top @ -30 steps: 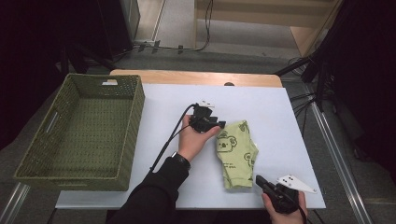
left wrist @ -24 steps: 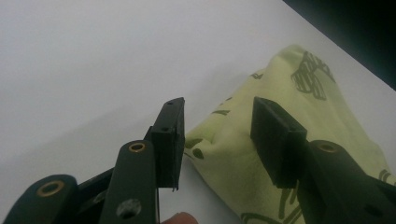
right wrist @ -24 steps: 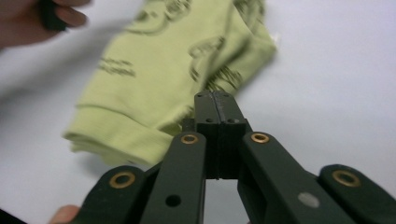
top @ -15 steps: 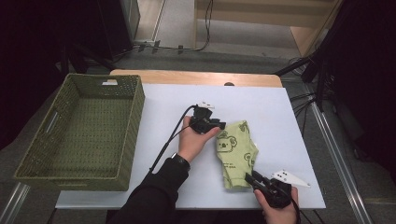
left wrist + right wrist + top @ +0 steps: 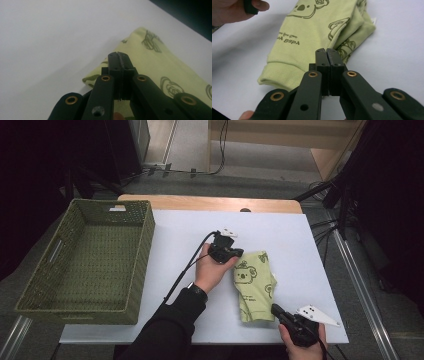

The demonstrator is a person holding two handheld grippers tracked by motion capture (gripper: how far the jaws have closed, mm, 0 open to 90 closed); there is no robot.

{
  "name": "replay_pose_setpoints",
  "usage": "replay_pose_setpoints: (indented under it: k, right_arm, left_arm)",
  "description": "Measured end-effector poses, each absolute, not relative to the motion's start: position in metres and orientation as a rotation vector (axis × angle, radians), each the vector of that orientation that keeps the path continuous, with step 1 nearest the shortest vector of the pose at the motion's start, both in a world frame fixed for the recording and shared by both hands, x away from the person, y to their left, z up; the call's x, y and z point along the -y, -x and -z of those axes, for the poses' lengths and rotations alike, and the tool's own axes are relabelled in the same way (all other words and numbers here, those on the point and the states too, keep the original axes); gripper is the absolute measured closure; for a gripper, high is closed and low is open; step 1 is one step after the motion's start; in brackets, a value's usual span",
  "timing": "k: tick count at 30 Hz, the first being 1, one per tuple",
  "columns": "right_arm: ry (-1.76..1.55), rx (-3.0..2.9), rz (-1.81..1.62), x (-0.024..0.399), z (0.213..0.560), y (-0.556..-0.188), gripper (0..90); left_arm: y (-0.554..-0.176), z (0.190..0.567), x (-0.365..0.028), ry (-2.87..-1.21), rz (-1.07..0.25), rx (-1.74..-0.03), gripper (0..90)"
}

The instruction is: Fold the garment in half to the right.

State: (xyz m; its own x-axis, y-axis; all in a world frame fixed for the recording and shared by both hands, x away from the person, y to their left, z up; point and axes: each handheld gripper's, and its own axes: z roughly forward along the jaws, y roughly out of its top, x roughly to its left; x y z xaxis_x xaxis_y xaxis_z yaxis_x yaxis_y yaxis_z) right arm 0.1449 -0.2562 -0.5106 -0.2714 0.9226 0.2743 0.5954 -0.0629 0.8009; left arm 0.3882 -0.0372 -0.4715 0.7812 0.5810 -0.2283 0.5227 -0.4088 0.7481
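Left tool [image 5: 231,254] has its jaws pressed together, tips at the far-left corner of the folded light-green koala-print baby garment [image 5: 256,285]; can't tell if any cloth is caught. Right tool [image 5: 280,312] is also squeezed closed, right at the garment's near edge by the ribbed cuff [image 5: 279,71]. Garment lies mid-right on the white table [image 5: 300,245], bare surface all around. Green woven basket [image 5: 85,255] sits well off to the left.
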Motion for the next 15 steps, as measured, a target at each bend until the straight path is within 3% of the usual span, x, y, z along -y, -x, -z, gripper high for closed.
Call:
replay_pose_setpoints:
  k: [7, 8, 10, 13, 15]
  right_arm:
    - [-1.679, -1.899, -1.185, 0.257, 0.519, -0.145, 86.9]
    - [-1.685, -1.911, -1.191, 0.256, 0.521, -0.147, 86.6]
    - [-1.686, -1.913, -1.211, 0.256, 0.523, -0.148, 84.0]
    - [-1.681, -1.866, -1.237, 0.259, 0.521, -0.146, 65.4]
    - [-1.679, -1.813, -1.277, 0.262, 0.519, -0.144, 56.6]
  left_arm:
    - [-0.392, 0.475, 0.038, -2.073, -0.050, -0.840, 89.2]
    - [-0.392, 0.476, 0.037, -2.069, -0.047, -0.846, 87.6]
    - [-0.392, 0.475, 0.035, -2.051, -0.034, -0.854, 75.6]
    - [-0.394, 0.472, 0.028, -2.027, -0.028, -0.861, 59.6]
    - [-0.396, 0.471, 0.021, -2.004, -0.035, -0.881, 56.7]
